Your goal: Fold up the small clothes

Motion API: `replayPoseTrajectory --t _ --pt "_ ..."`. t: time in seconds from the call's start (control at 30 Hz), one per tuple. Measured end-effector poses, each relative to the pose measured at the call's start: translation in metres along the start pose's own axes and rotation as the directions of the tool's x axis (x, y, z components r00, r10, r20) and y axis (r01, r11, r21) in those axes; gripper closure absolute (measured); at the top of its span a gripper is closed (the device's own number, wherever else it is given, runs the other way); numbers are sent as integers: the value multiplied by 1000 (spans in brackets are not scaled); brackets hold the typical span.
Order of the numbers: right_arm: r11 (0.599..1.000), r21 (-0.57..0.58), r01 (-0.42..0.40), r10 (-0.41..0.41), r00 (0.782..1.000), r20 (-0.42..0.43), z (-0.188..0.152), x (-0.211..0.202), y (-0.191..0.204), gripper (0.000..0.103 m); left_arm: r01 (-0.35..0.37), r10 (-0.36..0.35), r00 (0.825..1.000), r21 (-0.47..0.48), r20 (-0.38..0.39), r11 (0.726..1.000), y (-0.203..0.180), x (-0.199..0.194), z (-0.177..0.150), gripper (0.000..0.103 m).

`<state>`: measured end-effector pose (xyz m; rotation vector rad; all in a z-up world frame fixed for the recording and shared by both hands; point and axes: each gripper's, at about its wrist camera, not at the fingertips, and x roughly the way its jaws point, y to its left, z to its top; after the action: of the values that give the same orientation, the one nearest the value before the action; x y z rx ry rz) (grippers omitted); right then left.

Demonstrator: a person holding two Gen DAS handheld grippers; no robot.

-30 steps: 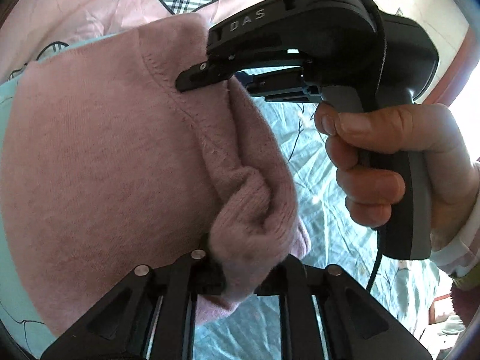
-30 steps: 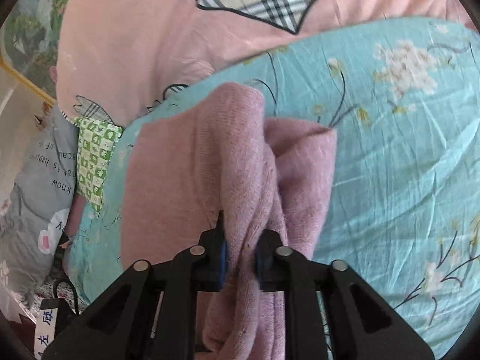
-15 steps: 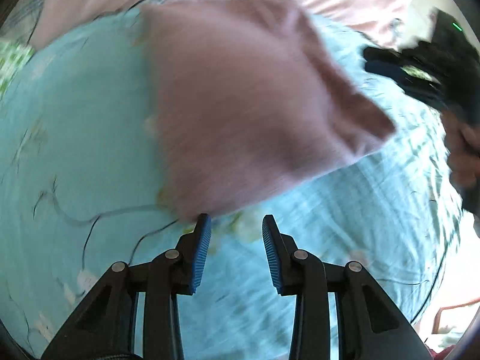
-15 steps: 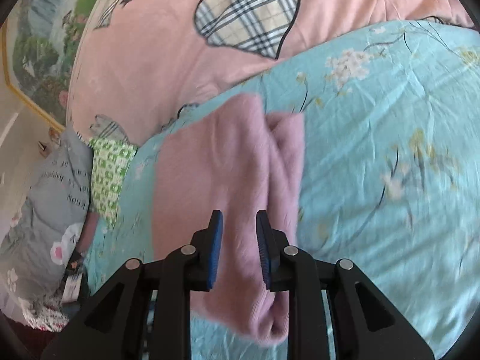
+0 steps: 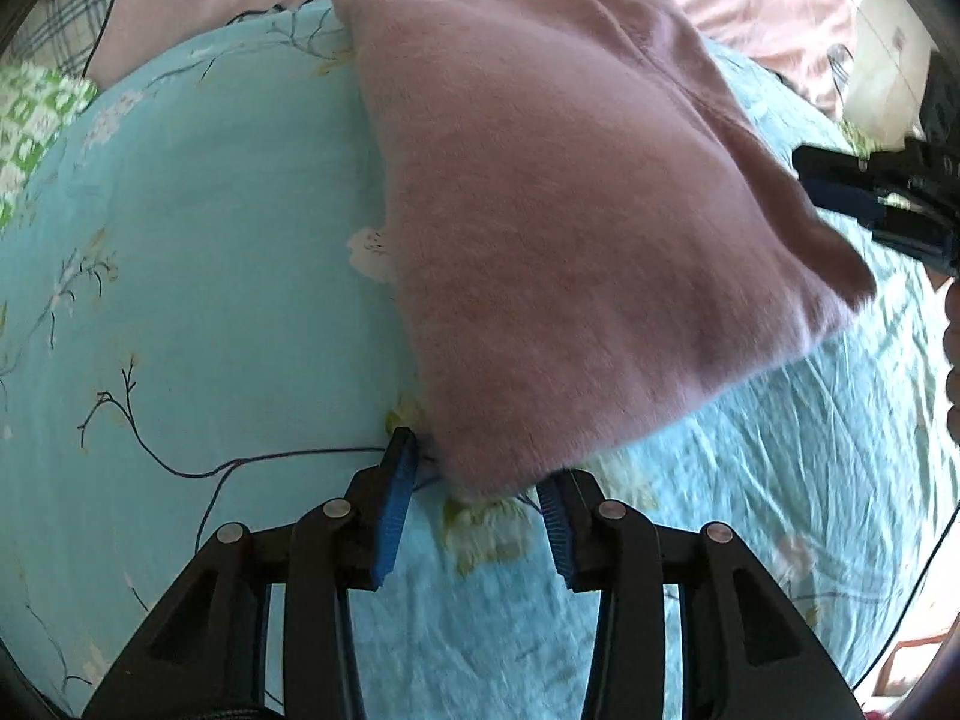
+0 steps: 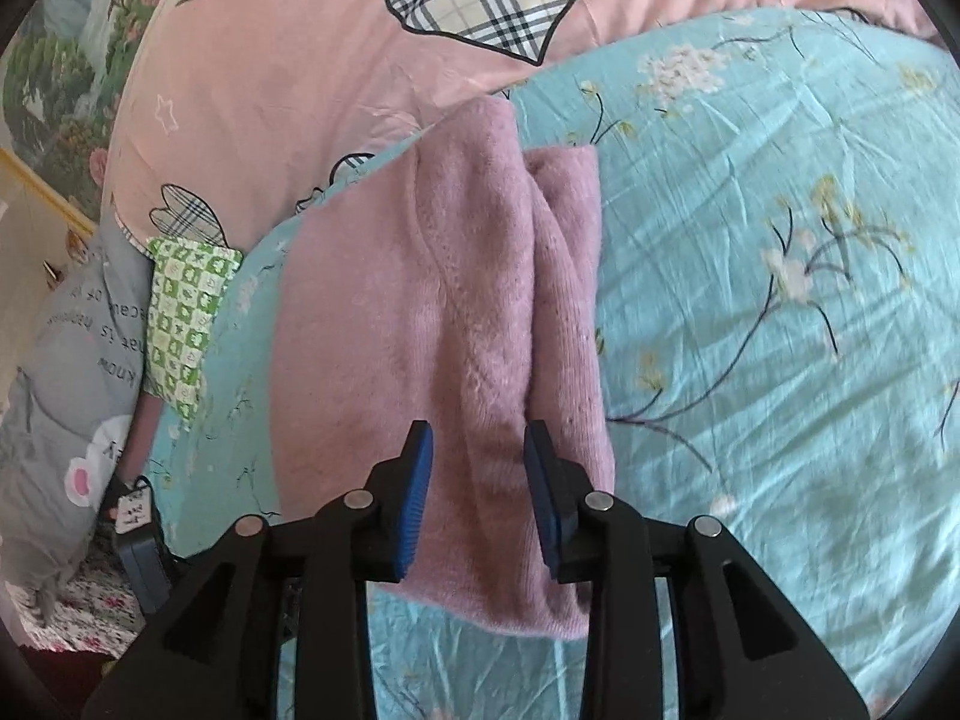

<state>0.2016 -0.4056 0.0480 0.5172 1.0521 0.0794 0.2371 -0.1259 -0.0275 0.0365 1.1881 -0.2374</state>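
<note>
Both jaws have just been opening. The left gripper (image 5: 474, 480) stands apart, one corner of the single folded pink sweater (image 5: 570, 210) just before its pads. The right gripper (image 6: 477, 468) gapes over the sweater's folded edge, gripping nothing. The sweater lies on one turquoise floral sheet (image 6: 780, 300). Beyond, two plaid hearts on a pink quilt (image 6: 288, 108); the grey pillow (image 6: 78, 324) reads "know".

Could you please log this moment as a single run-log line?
phase: release after fold | pink sweater: folded, lying on blue sheet | left tool: open, just opening, empty | right tool: open, just opening, over sweater
</note>
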Motion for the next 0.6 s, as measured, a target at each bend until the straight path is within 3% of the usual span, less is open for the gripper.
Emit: replayPoseTrajectory --t 0.2,0.27,0.3,0.4,0.47,0.6 --pt "998 -62 27 -31 998 -58 4 26 6 69 13 -14 1000 -40 -7 999 22 0 10 65" --pt "995 -85 48 -55 995 -81 5 31 11 79 21 -21 1000 -54 -14 998 26 -2 10 67" --pt "996 -80 36 -42 997 -66 7 25 14 92 24 -25 1000 -61 -16 998 28 -7 5 67" --pt "996 -70 -64 68 996 58 12 -14 22 92 36 -38 999 -82 -22 996 36 -12 5 68" --pt "997 -71 -33 38 997 65 11 -21 17 92 38 -41 999 -91 -29 995 41 -11 7 68" --pt "999 -7 51 -51 998 -35 -2 16 -19 93 25 -27 999 -59 -46 998 44 -11 6 68"
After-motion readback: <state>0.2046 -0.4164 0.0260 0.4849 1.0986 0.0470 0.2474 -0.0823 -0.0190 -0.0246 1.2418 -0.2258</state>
